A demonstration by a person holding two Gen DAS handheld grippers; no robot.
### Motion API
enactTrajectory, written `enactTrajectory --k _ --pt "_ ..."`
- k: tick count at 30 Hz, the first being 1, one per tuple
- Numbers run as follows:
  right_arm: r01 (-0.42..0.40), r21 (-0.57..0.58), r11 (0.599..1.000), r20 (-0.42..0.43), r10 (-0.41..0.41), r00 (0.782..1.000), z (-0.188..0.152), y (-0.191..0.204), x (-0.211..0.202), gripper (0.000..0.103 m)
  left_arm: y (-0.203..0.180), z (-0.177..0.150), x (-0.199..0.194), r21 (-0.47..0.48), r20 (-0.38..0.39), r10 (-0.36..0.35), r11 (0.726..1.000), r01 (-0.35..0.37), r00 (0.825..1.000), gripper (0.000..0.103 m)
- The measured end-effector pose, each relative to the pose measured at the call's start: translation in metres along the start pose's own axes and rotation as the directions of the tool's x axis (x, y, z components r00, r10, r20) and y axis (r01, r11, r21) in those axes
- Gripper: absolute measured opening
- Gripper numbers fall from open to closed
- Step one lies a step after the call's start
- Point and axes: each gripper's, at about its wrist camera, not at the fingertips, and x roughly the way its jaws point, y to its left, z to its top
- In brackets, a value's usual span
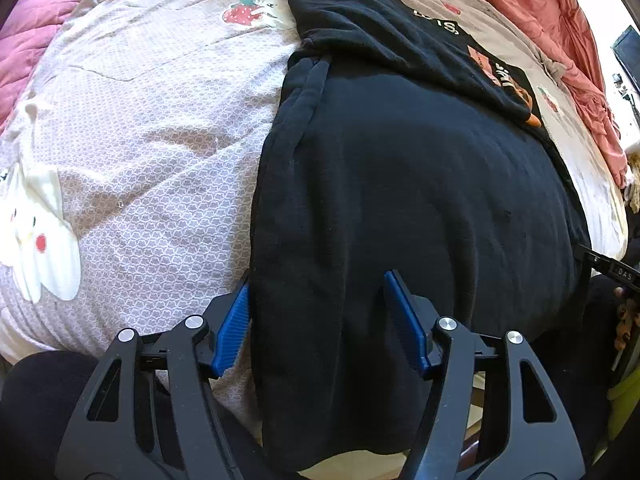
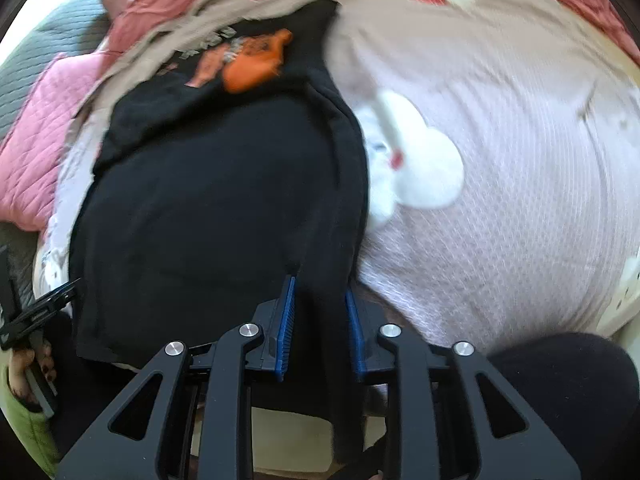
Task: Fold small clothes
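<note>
Black garment [image 1: 400,200], probably a T-shirt: it lies flat on the bed cover [image 1: 152,140], long axis running from the bed's near edge away toward the far side. Near hem hangs over the near edge of the bed, right under both grippers.

Left gripper [image 1: 320,320]: straddles the garment's left near corner. Its left pad sits at the very side edge of the cloth, the right pad on top of the black fabric farther in. Jaws stand partly apart with cloth between them; no visible pinch, so I read it as not yet clamped.

Right gripper [image 2: 320,320]: at the opposite near corner, along the garment's right side edge. Jaws are narrow, with a fold of black fabric rising between the blue pads and filling the gap. I judge it as gripping the cloth, though blur softens the contact.

Key relation: both claws are at the near hem, one per corner, and the rest of the garment lies straight ahead of them. Judgement: the next move would carry the near hem forward along the long axis, toward the far end.

Look of the garment: dark, soft, matte knit, mostly smooth. A rolled seam runs along the left side. At the far end is a folded-over part bearing an orange print [image 2: 256,64] and white lettering [image 1: 440,24], not legible.

Bed cover: pale patterned, with a white rabbit motif [image 2: 420,168]. Pink quilt [image 1: 28,40] beyond.
</note>
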Motion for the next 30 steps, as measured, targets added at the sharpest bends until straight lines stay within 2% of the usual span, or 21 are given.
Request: enactTrajectory --k 4,6,9,12,13,14,16,20,24,26,30 --pt "-0.001 -0.004 1.0 -0.022 0.001 1.0 0.002 0.0 0.007 0.039 0.003 0.0 0.003 -0.016 -0.011 -0.007 1.0 0.006 1.0 0.059" --pt "-0.041 0.001 0.999 -0.019 0.041 0.999 0.002 -0.002 0.008 0.049 0.009 0.002 0.009 -0.055 -0.023 -0.038 0.998 0.036 0.999 0.06" --pt "-0.08 0.033 0.996 -0.012 0.081 0.997 0.002 -0.008 0.007 0.05 0.008 0.003 0.008 -0.06 -0.014 -0.04 0.997 0.039 0.999 0.06" --pt "-0.102 0.043 0.994 0.008 0.102 0.995 0.002 -0.01 0.002 0.03 0.007 0.002 0.005 -0.059 0.002 -0.023 0.998 0.023 1.0 0.049" --pt "-0.112 0.045 0.993 0.014 0.112 0.994 0.002 -0.011 0.001 0.022 0.011 0.002 0.003 -0.08 0.014 -0.021 0.997 0.022 1.0 0.037" --pt "-0.128 0.046 0.991 0.024 0.127 0.992 0.002 -0.011 -0.002 0.02 0.015 0.004 0.002 -0.097 0.018 -0.025 0.995 0.027 1.0 0.029" --pt "-0.156 0.042 0.987 0.053 0.154 0.987 0.001 -0.011 -0.009 0.015 0.024 0.005 -0.001 -0.136 0.029 -0.057 0.989 0.06 0.998 0.023" --pt "-0.21 0.035 0.977 0.113 0.205 0.972 0.002 -0.013 -0.022 0.011 0.021 0.003 -0.011 -0.106 0.065 -0.07 0.991 0.077 0.995 0.008" --pt "-0.292 0.025 0.956 0.204 0.281 0.938 0.004 -0.017 -0.038 0.01 0.022 0.004 -0.019 -0.108 0.103 -0.12 0.985 0.131 0.987 0.004" --pt "-0.317 0.015 0.948 0.245 0.304 0.921 0.006 -0.018 -0.044 0.01 0.023 0.005 -0.025 -0.107 0.137 -0.173 0.976 0.189 0.975 0.003" --pt "-0.358 -0.015 0.934 0.315 0.344 0.885 0.013 -0.021 -0.054 0.01 0.014 0.008 -0.036 -0.056 0.192 -0.212 0.973 0.226 0.958 0.003"
